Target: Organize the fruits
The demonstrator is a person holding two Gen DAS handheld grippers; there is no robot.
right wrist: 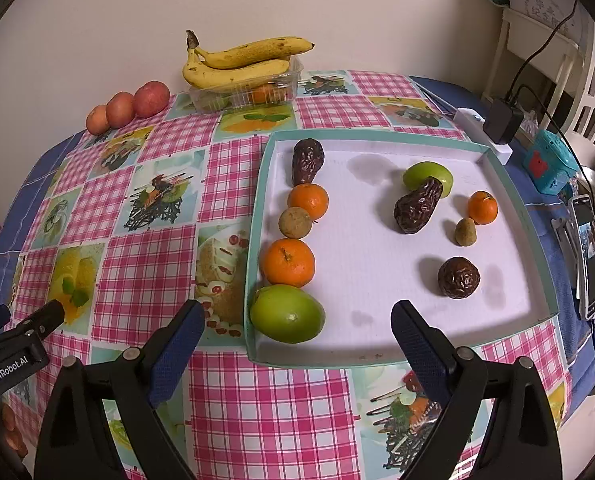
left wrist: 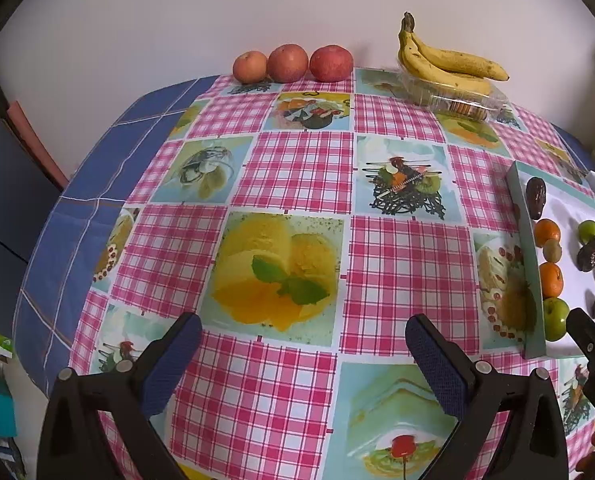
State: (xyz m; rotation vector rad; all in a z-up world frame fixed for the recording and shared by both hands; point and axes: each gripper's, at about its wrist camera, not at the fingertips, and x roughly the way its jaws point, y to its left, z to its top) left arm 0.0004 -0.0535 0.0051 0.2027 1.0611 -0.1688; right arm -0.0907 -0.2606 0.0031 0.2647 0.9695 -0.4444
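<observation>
Checked pink cloth covers the bench [left wrist: 289,168]. Both tongs stand apart and grip nothing: the left tongs [left wrist: 303,340] hover over bare cloth, the right tongs [right wrist: 297,326] just before the tray [right wrist: 497,168]. Inside it, a green fruit [right wrist: 287,312], two oranges, a kiwi and a date line its left wall. Farther back, bananas [right wrist: 237,64] lie across a clear tub [right wrist: 249,94], apples [right wrist: 129,106] beside it.
</observation>
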